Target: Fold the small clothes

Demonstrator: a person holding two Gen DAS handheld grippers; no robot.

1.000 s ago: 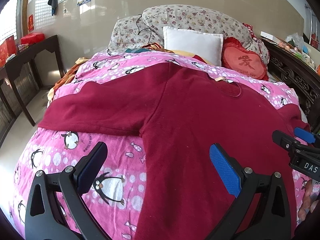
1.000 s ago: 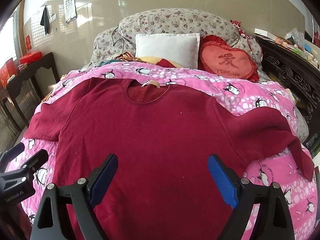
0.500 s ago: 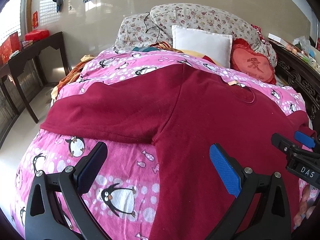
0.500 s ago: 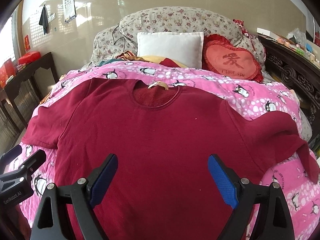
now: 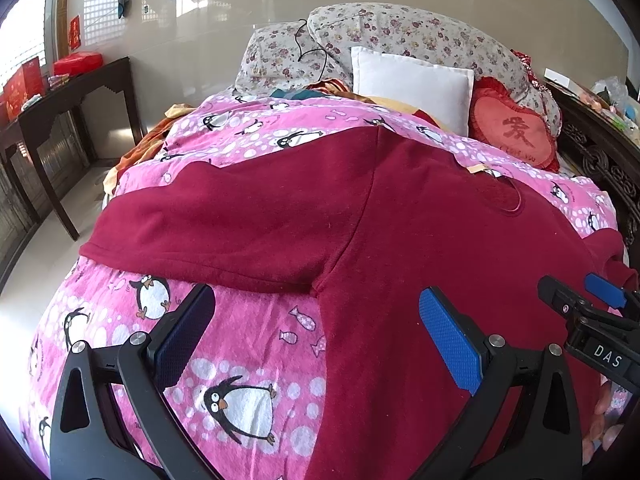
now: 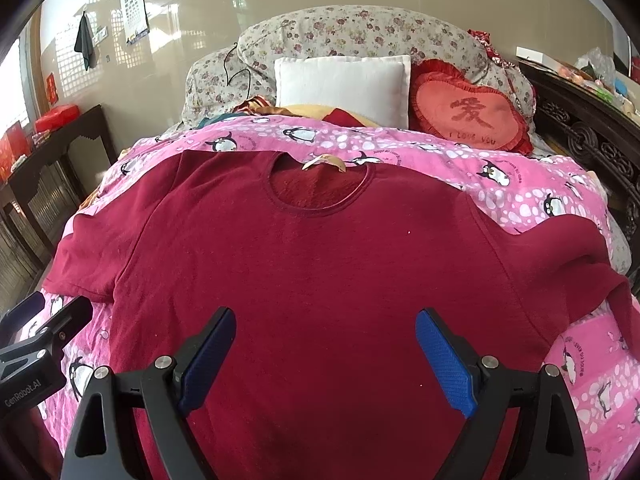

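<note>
The bed's pink penguin-print quilt fills most of the room's middle, and a dark red long-sleeved top lies spread flat on it, front up, collar toward 12 o'clock. One sleeve stretches out toward 9 o'clock in the left wrist view; the other sleeve runs off toward 3 o'clock and droops over the quilt's edge. A floral bolster sits at the head of the bed, with a white pillow in front of it and a red heart cushion just beside that at 2 o'clock. A dark wooden side table stands off at 9 o'clock against the wall.

The right gripper hangs over the top's lower body, blue pads wide apart, holding nothing. The left gripper hovers at the top's side edge below the armpit, its fingers also spread wide with nothing between them. A small tan tag curls at the back of the collar.
</note>
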